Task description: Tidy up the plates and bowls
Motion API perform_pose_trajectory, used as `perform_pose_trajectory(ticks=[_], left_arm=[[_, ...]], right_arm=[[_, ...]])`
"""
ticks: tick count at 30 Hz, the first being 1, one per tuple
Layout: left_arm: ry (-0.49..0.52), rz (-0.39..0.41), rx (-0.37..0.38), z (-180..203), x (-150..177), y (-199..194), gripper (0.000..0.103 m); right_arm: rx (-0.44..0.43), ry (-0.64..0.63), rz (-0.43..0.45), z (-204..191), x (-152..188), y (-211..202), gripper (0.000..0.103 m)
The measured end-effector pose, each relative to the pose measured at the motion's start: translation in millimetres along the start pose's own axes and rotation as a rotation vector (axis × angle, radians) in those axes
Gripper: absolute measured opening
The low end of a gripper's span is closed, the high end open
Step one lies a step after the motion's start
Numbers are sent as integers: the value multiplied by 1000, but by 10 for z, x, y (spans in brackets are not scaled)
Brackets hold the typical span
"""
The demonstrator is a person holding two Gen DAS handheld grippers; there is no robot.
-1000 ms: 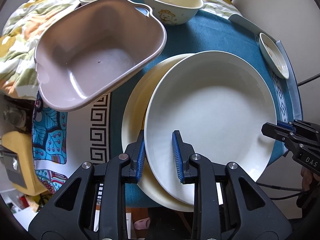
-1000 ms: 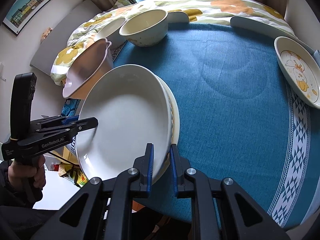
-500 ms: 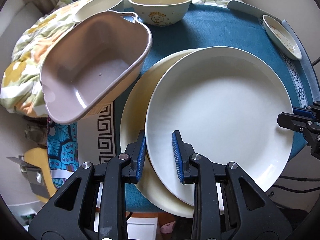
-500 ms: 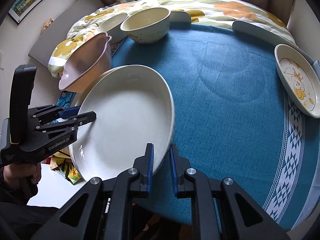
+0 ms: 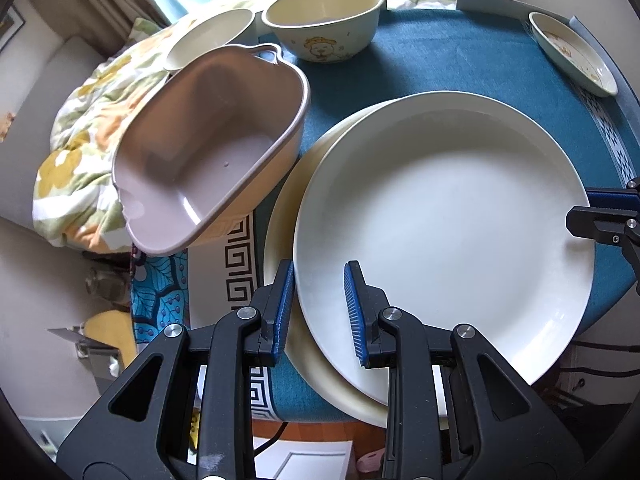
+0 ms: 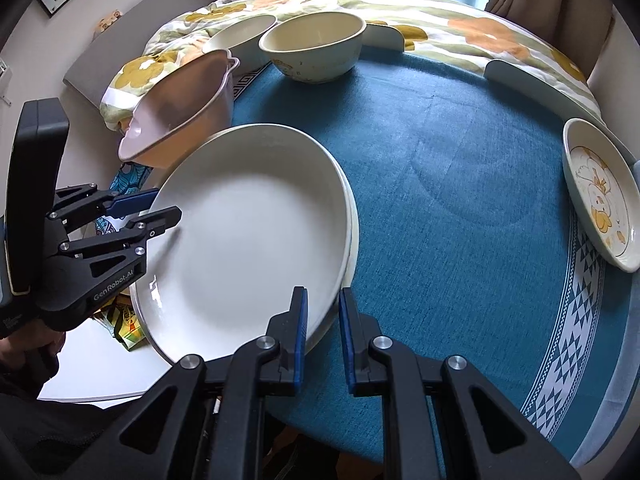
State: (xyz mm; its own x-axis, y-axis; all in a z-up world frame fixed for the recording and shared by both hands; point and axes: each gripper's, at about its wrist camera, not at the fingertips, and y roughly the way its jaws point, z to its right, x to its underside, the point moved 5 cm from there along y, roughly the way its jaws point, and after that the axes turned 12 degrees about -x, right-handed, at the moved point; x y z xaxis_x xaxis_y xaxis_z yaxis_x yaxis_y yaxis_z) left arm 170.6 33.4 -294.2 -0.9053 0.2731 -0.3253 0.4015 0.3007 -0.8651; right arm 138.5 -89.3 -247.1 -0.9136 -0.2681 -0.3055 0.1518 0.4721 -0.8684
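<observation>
White round plate (image 5: 448, 232): tilted, overlapping a cream plate (image 5: 288, 216) beneath.
Pink square dish (image 5: 208, 152): tipped, at the tabletop edge.
Cream bowl (image 5: 324, 20): upright, far side.

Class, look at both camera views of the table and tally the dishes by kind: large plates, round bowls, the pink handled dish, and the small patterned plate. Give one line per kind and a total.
Large plates: 2, a white plate held over a cream plate
Round bowls: 2, a printed bowl and a plain bowl
Pink handled dish: 1
Small patterned plate: 1
Total: 6
</observation>
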Motion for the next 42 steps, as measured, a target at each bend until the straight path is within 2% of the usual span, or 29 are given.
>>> perform_pose_trajectory(ticks=[19, 23, 32, 37, 42], left_arm=[[-7, 1, -27, 3, 21, -48, 23], [2, 8, -54, -4, 37, -69, 23], [-11, 12, -22, -53, 61, -127, 23], [-11, 65, -3, -80, -48, -385, 23], [8, 180, 31, -38, -289, -834, 23]], right_arm=[[-2, -16, -3, -39, -10, 8, 14], [-6, -17, 0, -52, -9, 7, 15], [-7, -15, 16, -73, 1, -30, 14], [-8, 3, 71, -85, -20, -232, 14], [32, 50, 175, -9, 6, -669, 14]])
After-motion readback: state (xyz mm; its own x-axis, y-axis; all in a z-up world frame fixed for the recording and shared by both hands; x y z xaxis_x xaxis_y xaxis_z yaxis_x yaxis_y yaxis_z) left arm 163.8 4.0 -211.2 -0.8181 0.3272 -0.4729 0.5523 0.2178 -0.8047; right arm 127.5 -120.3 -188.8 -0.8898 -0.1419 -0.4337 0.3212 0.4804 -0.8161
